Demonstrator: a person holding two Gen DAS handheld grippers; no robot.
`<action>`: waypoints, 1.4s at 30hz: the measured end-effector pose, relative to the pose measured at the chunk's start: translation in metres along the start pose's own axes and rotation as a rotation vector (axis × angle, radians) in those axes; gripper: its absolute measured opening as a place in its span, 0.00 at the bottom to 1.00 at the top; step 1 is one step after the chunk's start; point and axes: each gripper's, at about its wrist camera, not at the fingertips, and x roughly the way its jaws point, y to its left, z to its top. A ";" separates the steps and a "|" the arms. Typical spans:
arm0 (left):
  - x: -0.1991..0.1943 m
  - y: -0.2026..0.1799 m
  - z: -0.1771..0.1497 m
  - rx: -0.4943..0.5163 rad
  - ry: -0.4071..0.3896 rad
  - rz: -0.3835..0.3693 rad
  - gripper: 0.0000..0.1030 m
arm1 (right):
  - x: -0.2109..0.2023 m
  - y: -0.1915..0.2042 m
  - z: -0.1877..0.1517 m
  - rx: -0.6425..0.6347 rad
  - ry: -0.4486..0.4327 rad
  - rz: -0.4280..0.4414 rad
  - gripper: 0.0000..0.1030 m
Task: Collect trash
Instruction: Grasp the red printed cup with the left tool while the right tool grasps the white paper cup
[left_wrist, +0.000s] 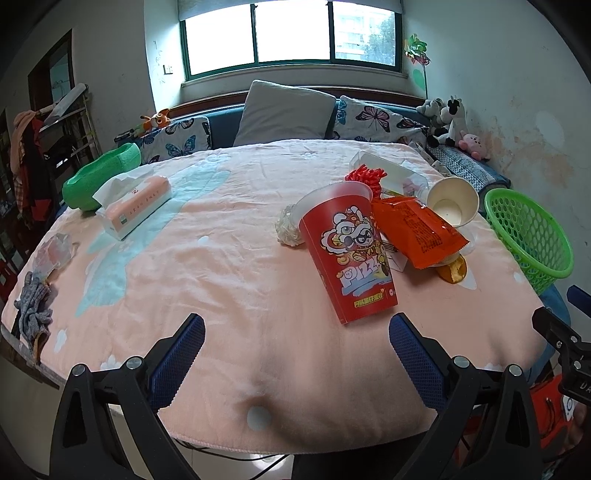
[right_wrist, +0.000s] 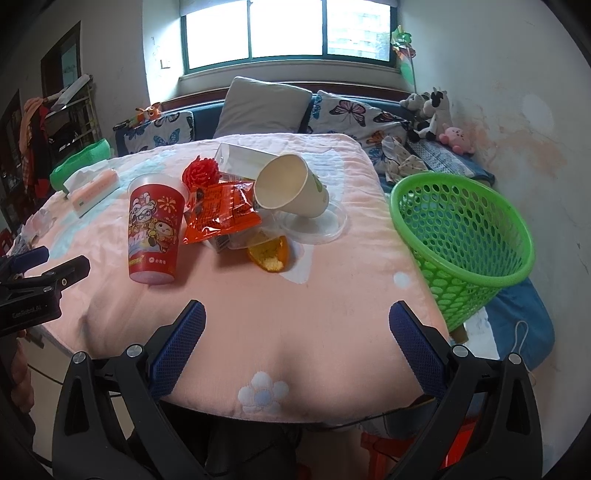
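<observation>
A pile of trash lies on the pink-covered table (left_wrist: 221, 258): a red printed cup (left_wrist: 347, 254) (right_wrist: 155, 229), an orange snack wrapper (left_wrist: 417, 229) (right_wrist: 221, 214), a tipped white paper cup (left_wrist: 452, 201) (right_wrist: 291, 186), orange peel (left_wrist: 452, 271) (right_wrist: 269, 254), a clear lid (right_wrist: 314, 225) and a red bow (left_wrist: 364, 177) (right_wrist: 201, 171). A green mesh basket (left_wrist: 528, 236) (right_wrist: 461, 240) stands at the table's right edge. My left gripper (left_wrist: 295, 341) and right gripper (right_wrist: 295, 338) are both open and empty near the front edge.
A tissue pack (left_wrist: 135, 205) and a green bowl (left_wrist: 99, 177) sit at the far left. A grey rag (left_wrist: 33, 306) and a clear wrapper (left_wrist: 55, 251) lie at the left edge. A sofa with cushions (left_wrist: 284, 110) stands behind the table.
</observation>
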 end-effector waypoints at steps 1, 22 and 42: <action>0.001 0.000 0.001 0.000 0.001 -0.001 0.94 | 0.001 0.000 0.001 -0.001 0.000 0.000 0.96; 0.033 -0.002 0.022 -0.011 0.058 -0.007 0.94 | 0.026 -0.006 0.024 -0.015 0.009 0.021 0.96; 0.111 -0.020 0.064 -0.043 0.192 -0.091 0.94 | 0.074 -0.019 0.071 -0.046 0.035 0.036 0.92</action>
